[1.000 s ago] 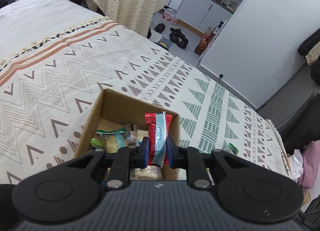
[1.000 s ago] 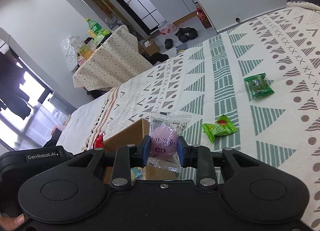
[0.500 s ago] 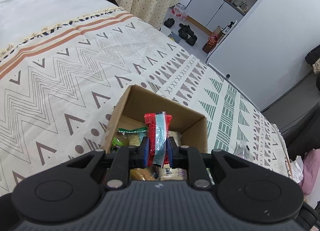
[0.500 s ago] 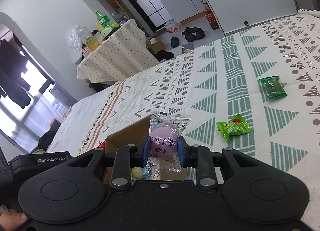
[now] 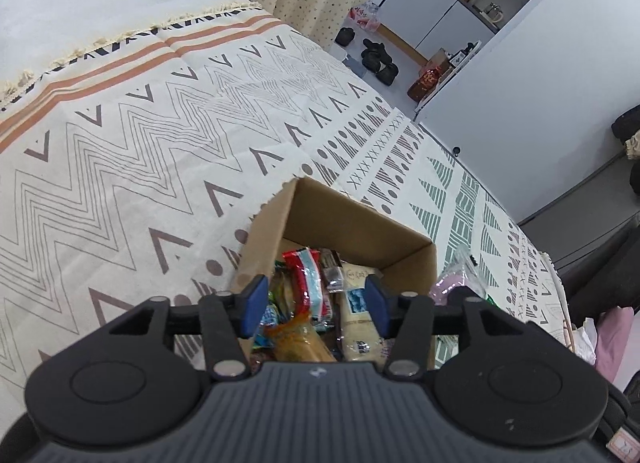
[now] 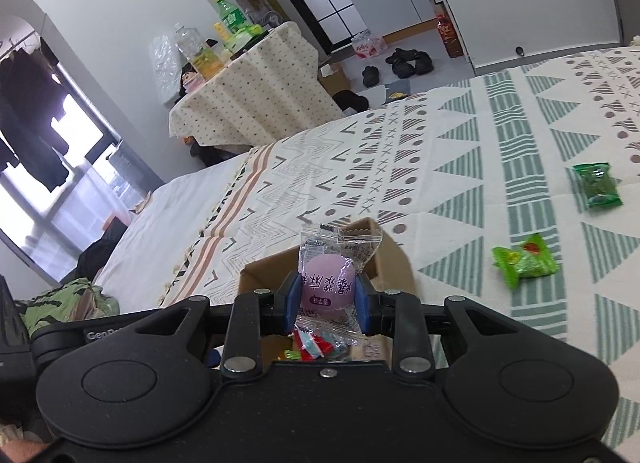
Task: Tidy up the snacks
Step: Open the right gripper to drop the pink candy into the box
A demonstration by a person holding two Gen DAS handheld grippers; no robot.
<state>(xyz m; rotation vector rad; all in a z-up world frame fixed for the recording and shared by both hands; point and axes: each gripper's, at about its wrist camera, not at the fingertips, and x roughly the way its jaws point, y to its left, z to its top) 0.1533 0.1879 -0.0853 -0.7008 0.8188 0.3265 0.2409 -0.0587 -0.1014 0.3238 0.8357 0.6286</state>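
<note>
Snacks in box: a red-and-blue packet (image 5: 308, 279) is lying on the pile inside the cardboard box (image 5: 340, 219), between the parted pads and touching neither.
Left gripper (image 5: 312, 301): is hanging over the box, angled down into it; its jaws have just been opening and it is gripping nothing.
Purple snack (image 6: 328, 287): is sitting upright in its clear wrapper, pinched at both sides.
Right gripper (image 6: 325, 299): is clenching the purple snack, tilted down just above the box's near rim.
Green packets: one (image 6: 524, 263) is lying on the bed cover (image 6: 460, 167) beside the box, another (image 6: 597, 185) farther off.
Beyond: a cloth-draped surface (image 6: 244, 103) is carrying bottles.
</note>
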